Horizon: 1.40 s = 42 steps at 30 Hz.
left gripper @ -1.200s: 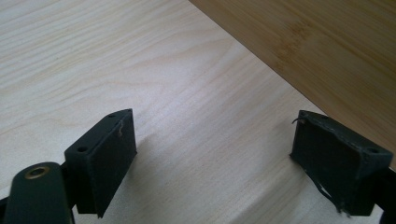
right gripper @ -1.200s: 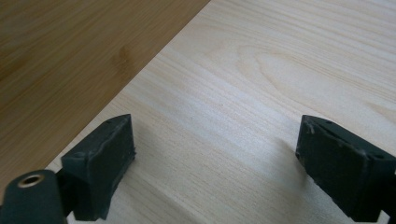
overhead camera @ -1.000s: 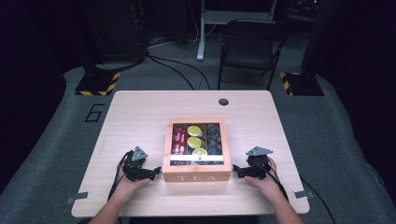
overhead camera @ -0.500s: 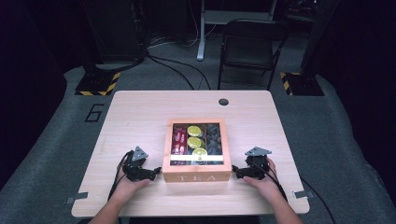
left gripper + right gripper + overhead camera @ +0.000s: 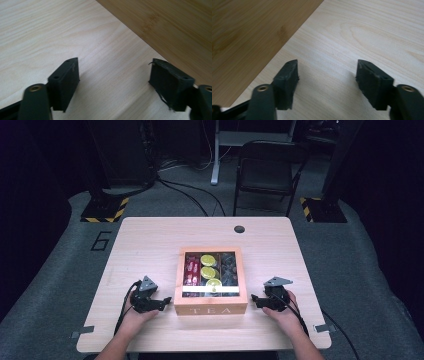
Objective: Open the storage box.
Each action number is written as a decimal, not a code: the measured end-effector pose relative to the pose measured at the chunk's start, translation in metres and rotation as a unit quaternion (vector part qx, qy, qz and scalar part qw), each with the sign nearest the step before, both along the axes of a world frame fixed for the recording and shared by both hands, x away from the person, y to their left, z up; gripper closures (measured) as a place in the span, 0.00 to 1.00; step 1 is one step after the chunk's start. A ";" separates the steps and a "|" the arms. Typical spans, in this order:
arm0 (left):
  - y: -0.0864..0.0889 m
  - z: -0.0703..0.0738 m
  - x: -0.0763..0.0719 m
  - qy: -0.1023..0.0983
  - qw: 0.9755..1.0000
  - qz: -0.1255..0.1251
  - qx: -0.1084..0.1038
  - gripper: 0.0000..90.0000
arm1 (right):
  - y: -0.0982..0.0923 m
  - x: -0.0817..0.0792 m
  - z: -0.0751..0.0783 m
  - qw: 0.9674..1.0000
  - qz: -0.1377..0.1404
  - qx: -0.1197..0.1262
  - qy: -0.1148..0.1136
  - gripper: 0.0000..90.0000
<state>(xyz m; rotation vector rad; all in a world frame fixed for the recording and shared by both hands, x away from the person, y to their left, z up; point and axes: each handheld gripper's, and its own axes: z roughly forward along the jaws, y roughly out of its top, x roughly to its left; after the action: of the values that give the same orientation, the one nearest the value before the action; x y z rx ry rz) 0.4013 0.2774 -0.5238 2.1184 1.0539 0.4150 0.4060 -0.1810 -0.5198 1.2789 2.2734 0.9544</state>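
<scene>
Dark room, grey carpet floor, black chair beyond the far edge. Pale wood-grain table, round cable hole near its far edge. Square wooden tea box close to the near edge, midway along it, lettered TEA on the front; red sachets, yellow-green rounds, a dark compartment hard to make out. Left gripper just beside the box's left wall, right gripper beside its right wall. Jaws of both apart, just been closing, nothing but bare tabletop between. Box cut off to a slanted darker slab in both gripper views.
</scene>
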 end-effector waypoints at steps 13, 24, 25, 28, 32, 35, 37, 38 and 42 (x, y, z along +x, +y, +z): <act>-0.004 0.017 -0.006 0.006 1.000 0.009 -0.009 0.35 | 0.001 -0.003 0.011 1.000 0.018 0.002 0.005 0.44; -0.009 0.024 -0.011 -0.001 1.000 0.009 -0.023 0.37 | -0.002 -0.012 0.023 1.000 0.015 0.015 -0.010 0.46; -0.009 0.024 -0.011 -0.001 1.000 0.009 -0.023 0.38 | -0.002 -0.012 0.023 1.000 0.015 0.015 -0.010 0.46; -0.008 0.027 -0.012 0.003 0.999 0.014 -0.033 0.39 | -0.003 -0.015 0.028 1.000 0.015 0.022 -0.015 0.47; -0.007 0.029 -0.013 -0.001 0.999 0.020 -0.037 0.41 | -0.005 -0.018 0.032 0.999 0.011 0.032 -0.024 0.47; -0.006 0.031 -0.015 -0.002 0.999 0.021 -0.040 0.41 | -0.006 -0.019 0.034 0.999 0.012 0.035 -0.030 0.48; -0.006 0.034 -0.016 -0.004 0.999 0.019 -0.040 0.41 | -0.006 -0.022 0.036 0.999 0.010 0.037 -0.034 0.48; -0.006 0.035 -0.017 -0.006 0.999 0.020 -0.042 0.41 | -0.006 -0.023 0.038 0.998 0.011 0.041 -0.038 0.48; -0.007 0.037 -0.020 -0.011 0.999 0.021 -0.045 0.41 | -0.005 -0.025 0.040 0.998 0.015 0.046 -0.046 0.48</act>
<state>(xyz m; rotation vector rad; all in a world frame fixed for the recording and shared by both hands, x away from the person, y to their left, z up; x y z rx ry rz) 0.3813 0.2702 -0.4870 2.0116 1.0859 0.4027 0.3814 -0.1858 -0.4803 1.2143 2.2069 1.1157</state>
